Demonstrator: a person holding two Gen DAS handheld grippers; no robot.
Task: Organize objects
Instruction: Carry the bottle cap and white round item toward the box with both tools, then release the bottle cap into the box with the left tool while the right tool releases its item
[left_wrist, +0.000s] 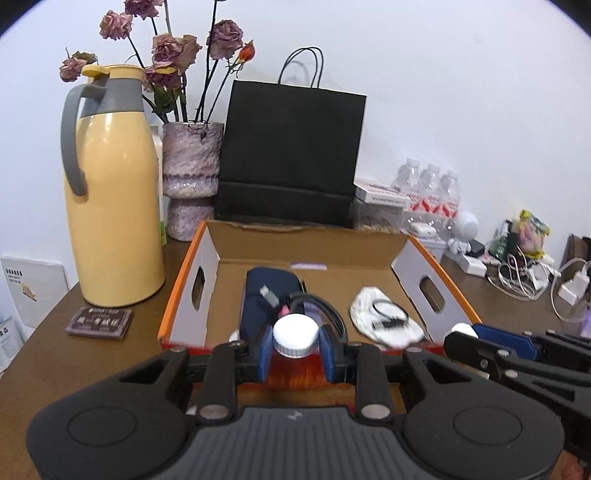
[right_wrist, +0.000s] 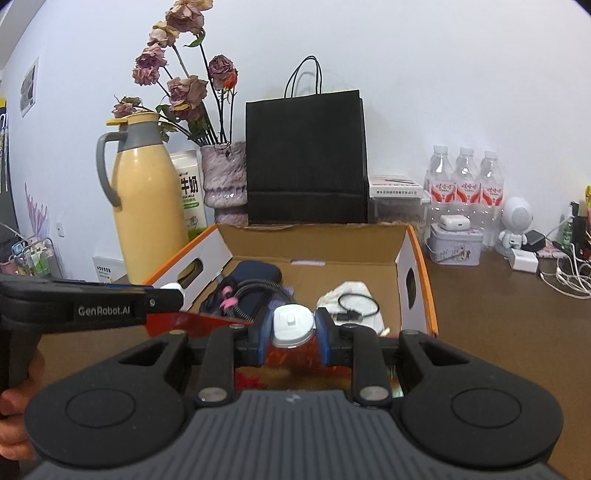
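Note:
My left gripper (left_wrist: 295, 341) is shut on a white ribbed screw cap (left_wrist: 295, 332); whatever is below the cap is hidden by the fingers. My right gripper (right_wrist: 293, 328) is shut on a white flip-top cap (right_wrist: 291, 323), its body hidden too. Both hang side by side over the near wall of an open orange-edged cardboard box (left_wrist: 369, 273) (right_wrist: 314, 243). Inside lie a dark blue pouch (left_wrist: 255, 291) (right_wrist: 258, 271) with cables on it and a white cloth (left_wrist: 384, 325) (right_wrist: 349, 290) with a black cable. Each view shows the other gripper at its side, the right gripper (left_wrist: 460, 332) and the left gripper (right_wrist: 171, 290).
Behind the box stand a yellow thermos jug (left_wrist: 114, 206), a vase of dried roses (left_wrist: 192, 166), a milk carton (right_wrist: 192, 195) and a black paper bag (left_wrist: 291, 155). To the right are water bottles (right_wrist: 465, 184), a tin (right_wrist: 456, 245), a white figurine (right_wrist: 517, 221) and chargers with cables (right_wrist: 565, 273). A dark packet (left_wrist: 99, 322) lies left.

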